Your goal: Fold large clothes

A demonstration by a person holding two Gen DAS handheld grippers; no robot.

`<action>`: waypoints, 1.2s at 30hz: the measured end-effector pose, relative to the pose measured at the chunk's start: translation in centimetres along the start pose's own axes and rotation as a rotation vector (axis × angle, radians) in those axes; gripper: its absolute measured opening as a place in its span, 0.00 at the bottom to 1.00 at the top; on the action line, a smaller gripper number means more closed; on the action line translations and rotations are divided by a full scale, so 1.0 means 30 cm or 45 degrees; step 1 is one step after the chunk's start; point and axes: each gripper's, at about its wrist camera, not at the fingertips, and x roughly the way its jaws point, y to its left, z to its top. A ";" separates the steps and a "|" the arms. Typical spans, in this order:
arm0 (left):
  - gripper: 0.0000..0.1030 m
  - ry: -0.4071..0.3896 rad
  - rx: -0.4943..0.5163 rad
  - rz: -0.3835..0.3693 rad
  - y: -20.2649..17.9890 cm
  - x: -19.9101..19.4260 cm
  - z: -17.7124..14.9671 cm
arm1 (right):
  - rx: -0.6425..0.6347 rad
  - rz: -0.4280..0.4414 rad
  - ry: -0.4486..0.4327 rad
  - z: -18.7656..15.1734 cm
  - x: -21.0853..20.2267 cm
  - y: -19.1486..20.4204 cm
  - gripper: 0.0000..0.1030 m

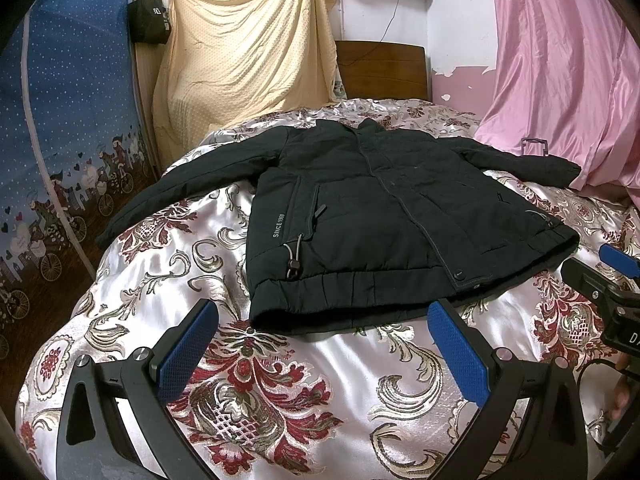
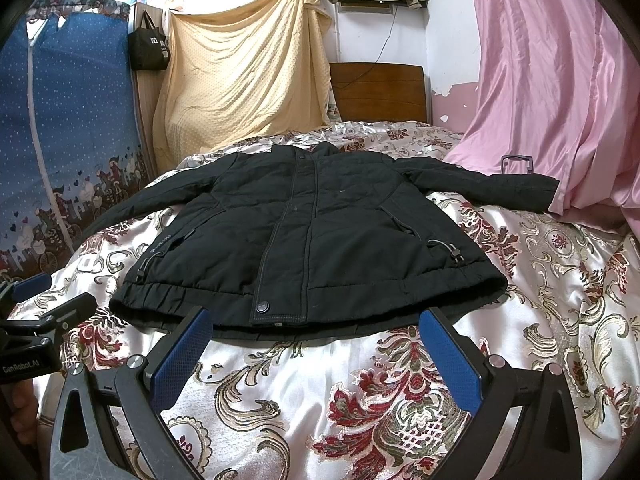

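a black jacket (image 1: 372,216) lies flat and face up on the bed (image 1: 332,384), zipped, collar toward the headboard (image 1: 380,68) and hem toward the cameras. both sleeves spread out to the sides: one reaches toward the blue wardrobe (image 1: 60,120), the other ends by the pink curtain (image 1: 560,60), its cuff touching or just short of the pink cloth. the bed is covered by a shiny floral spread in white, red and gold. the words "since 1968" run up the jacket's front beside a pocket, and a drawcord with a toggle (image 1: 294,262) hangs near the hem.

the left gripper (image 1: 322,350) hovers just short of the hem, its 2 blue pads spread wide with nothing between them; the tip of one pad overlaps the hem edge in the left view, but i cannot tell if it touches. the right gripper (image 2: 314,354) is likewise released, jaws wide apart, both fingertips at the hem's edge near the snap button (image 2: 262,307), gripping nothing. each gripper shows at the edge of the other's view, so they sit side by side, the left one nearer the wardrobe side.

a beige sheet (image 2: 240,72) hangs behind the bed, with a black bag (image 2: 149,50) hanging beside it.
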 end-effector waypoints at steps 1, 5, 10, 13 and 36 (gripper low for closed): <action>0.99 0.000 0.000 0.000 0.000 0.000 0.000 | 0.000 0.000 0.000 0.000 0.000 0.000 1.00; 0.99 0.001 0.000 0.000 0.000 0.000 0.000 | 0.000 0.000 0.000 -0.001 0.000 -0.001 1.00; 0.99 0.001 0.000 0.000 0.000 0.000 0.000 | 0.000 0.000 0.001 -0.001 0.001 0.000 1.00; 0.99 0.001 -0.001 -0.001 0.000 0.000 0.000 | 0.000 0.000 0.001 -0.001 0.001 0.000 1.00; 0.99 0.154 0.051 -0.024 -0.005 0.044 0.170 | 0.081 0.065 0.091 0.179 -0.001 -0.106 1.00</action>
